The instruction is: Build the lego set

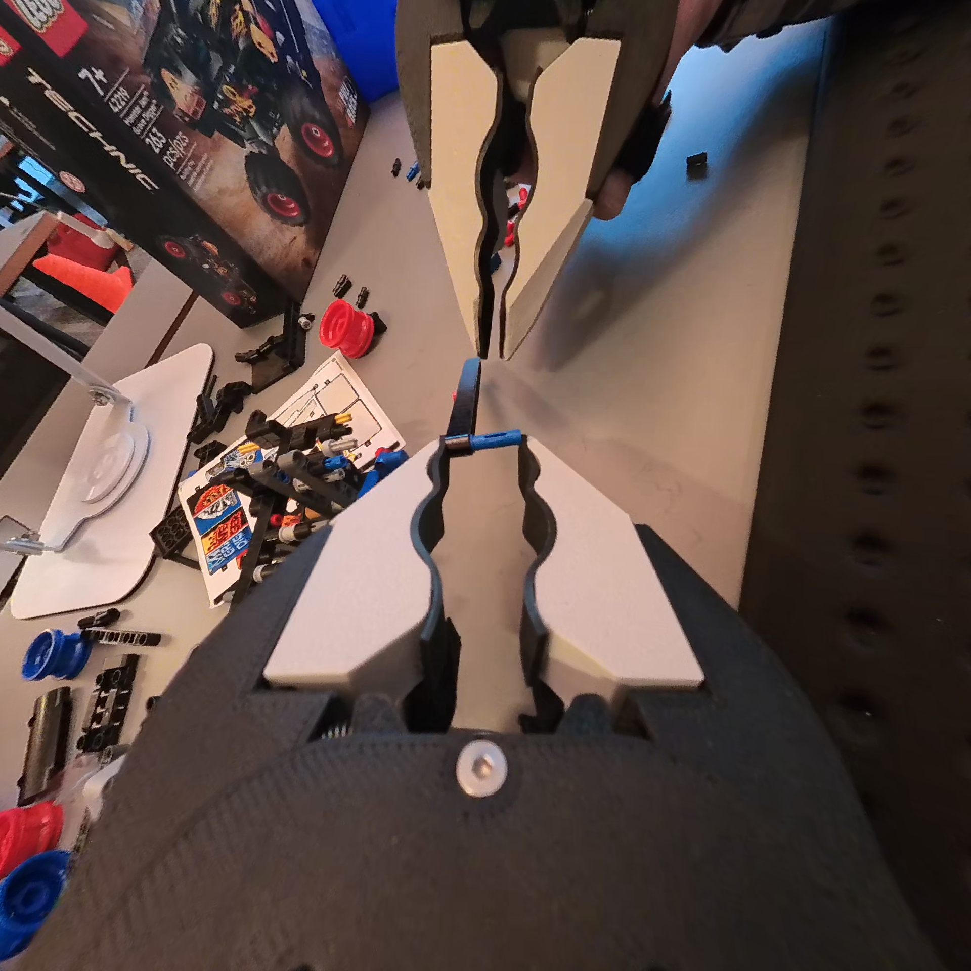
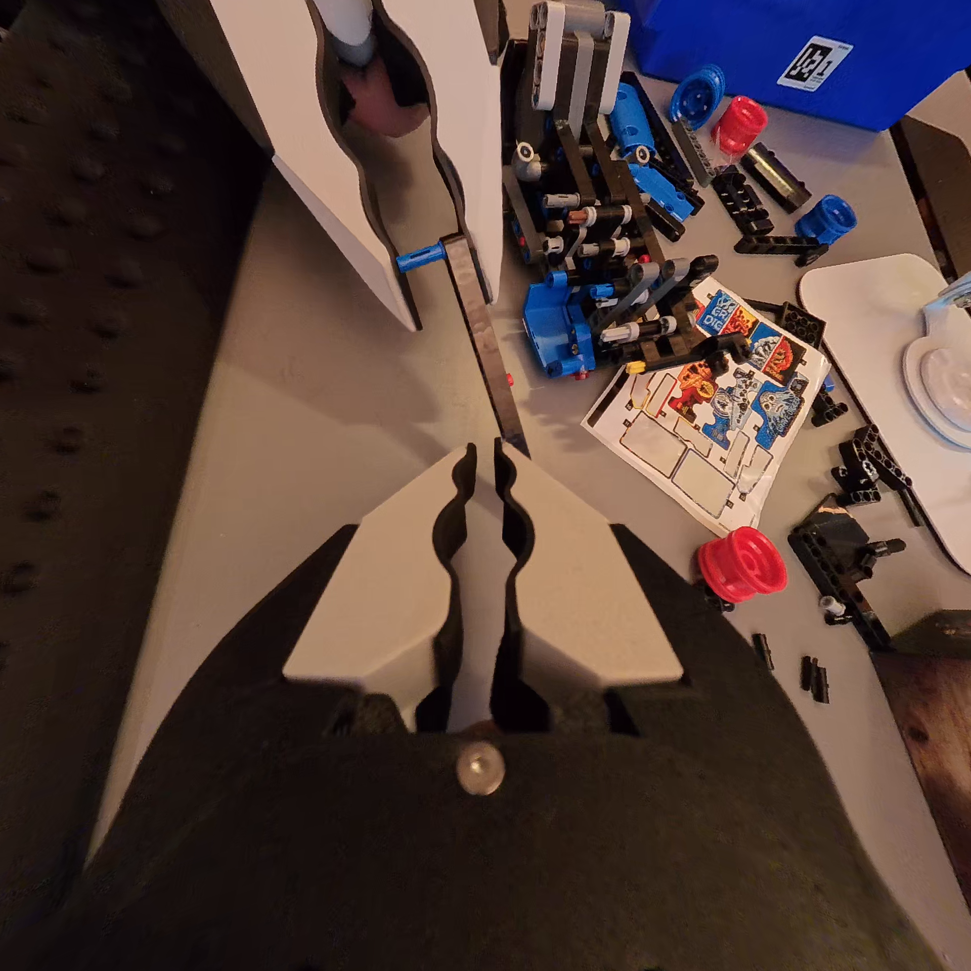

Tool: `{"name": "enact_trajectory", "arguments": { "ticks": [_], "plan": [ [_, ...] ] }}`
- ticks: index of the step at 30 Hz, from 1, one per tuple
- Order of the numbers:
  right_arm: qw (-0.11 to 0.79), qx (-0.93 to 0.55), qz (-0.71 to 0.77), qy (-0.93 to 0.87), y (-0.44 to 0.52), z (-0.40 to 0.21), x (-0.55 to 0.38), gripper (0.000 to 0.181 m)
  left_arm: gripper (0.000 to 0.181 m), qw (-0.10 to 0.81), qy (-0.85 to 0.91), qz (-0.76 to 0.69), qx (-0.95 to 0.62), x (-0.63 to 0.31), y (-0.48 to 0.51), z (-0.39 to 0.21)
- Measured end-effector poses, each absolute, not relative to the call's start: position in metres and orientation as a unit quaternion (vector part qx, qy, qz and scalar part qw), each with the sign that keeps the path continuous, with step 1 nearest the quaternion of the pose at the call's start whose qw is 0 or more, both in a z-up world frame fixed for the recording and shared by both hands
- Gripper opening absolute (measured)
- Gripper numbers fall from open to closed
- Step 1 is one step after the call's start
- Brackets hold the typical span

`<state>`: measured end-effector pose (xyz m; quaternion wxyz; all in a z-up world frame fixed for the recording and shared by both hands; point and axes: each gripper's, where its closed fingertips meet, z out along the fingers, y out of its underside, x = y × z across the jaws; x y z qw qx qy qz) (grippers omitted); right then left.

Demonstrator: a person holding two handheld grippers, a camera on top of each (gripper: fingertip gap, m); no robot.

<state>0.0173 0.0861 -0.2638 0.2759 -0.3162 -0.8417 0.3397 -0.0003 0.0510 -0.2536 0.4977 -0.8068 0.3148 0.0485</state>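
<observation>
Between the left gripper's fingers sits a pinned black beam; right gripper's narrow.

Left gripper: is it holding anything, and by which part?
Yes. The left gripper holds a black beam by its near end, where a blue pin sticks out sideways across the gap.

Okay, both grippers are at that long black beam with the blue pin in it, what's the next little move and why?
Probably ease the right gripper forward and shut it on the black beam's free end. Its jaws stand slightly apart just short of that end, while the left gripper already pinches the blue pin and beam between its tips.
</observation>
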Motion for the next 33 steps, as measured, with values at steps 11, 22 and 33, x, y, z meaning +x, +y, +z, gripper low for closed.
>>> {"name": "enact_trajectory", "arguments": {
  "ticks": [11, 22, 33],
  "plan": [
    [0.29, -0.324, 0.346, -0.832, 0.088, -0.259, 0.013, 0.013, 0.024, 0.516, 0.305, 0.068, -0.797, -0.009, 0.049, -0.242],
    [0.293, -0.311, 0.347, -0.835, 0.082, -0.259, 0.013, 0.011, 0.024, 0.525, 0.307, 0.105, -0.787, -0.017, 0.018, -0.24],
    [0.32, -0.31, 0.346, -0.826, 0.075, -0.254, 0.004, 0.018, 0.024, 0.536, 0.289, 0.109, -0.785, -0.024, 0.011, -0.238]
  ]
}}
